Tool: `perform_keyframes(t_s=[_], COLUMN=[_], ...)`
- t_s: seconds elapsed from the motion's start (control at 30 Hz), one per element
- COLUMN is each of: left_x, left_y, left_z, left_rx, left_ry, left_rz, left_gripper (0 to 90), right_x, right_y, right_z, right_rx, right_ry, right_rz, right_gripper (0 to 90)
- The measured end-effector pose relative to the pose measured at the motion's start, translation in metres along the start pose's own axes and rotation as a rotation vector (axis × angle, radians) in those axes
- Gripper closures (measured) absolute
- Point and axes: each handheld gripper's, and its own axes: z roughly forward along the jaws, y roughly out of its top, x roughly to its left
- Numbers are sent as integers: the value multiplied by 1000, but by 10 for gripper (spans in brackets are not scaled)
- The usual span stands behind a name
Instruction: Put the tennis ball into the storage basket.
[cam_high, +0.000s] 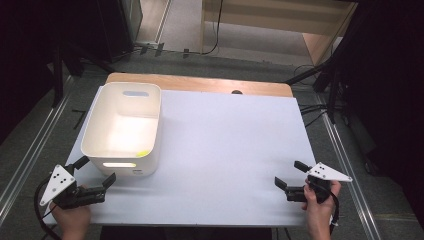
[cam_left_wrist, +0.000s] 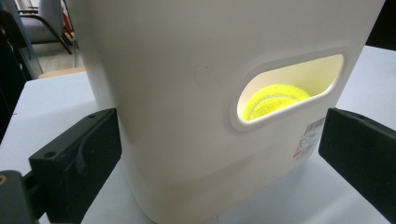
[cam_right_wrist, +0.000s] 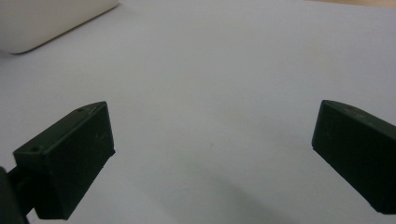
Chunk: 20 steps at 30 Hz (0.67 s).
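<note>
Tennis ball (cam_left_wrist: 273, 100) lies inside a white bin (cam_high: 122, 127) on the desk (cam_high: 230, 150), just beyond the left tongs (cam_high: 97, 172), whose jaws gape apart around the bin's near end. Right tongs (cam_high: 289, 176), also spread apart and holding nothing, hover well away.

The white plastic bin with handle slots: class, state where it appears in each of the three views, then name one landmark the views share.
High view: the white plastic bin stands at the table's left, ahead of the left gripper.
Left gripper view: its near wall rises between the open jaws.
Right gripper view: one rounded corner at top left.
Shared landmark: the white table sheet.
</note>
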Motion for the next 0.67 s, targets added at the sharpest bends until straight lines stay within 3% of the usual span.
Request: perform_keyframes(t_s=[0.53, 0.67], left_x=[0, 0], left_y=[0, 0], left_z=[0, 0], left_rx=[-1, 0], left_ry=[1, 1], left_rz=[0, 0], left_gripper=[0, 0], right_x=[-13, -14], right_y=[-22, -27], right_z=[-24, -25], right_rx=[-105, -104], right_ry=[-33, -39], right_rz=[70, 78], right_gripper=[0, 0])
